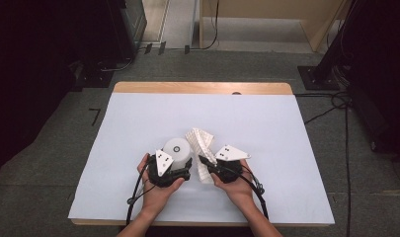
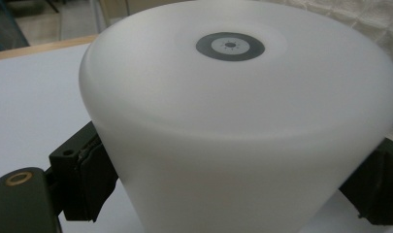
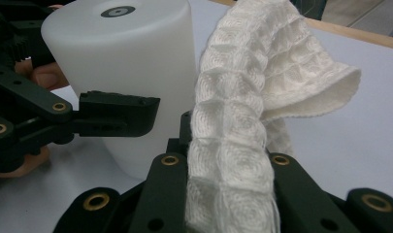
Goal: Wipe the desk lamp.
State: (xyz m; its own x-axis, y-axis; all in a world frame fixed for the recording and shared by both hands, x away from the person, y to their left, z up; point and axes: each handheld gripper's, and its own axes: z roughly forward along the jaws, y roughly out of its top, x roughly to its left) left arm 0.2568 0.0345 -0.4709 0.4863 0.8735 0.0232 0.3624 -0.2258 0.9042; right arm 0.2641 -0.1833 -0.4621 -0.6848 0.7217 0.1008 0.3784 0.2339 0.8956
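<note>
Both grasps look made: the left hand-held gripper (image 1: 186, 174) clamps the white cylinder (image 1: 178, 150), which stands upright near the middle of the bench (image 1: 138, 123), and the right hand-held gripper (image 1: 203, 160) pinches a bunched waffle cloth (image 1: 200, 143) held just beside the cylinder's wall. Whether cloth touches cylinder is hard to tell, so the wiping itself seems largely left. The near bench edge lies close under the hands, while open room spreads ahead and to both sides.
</note>
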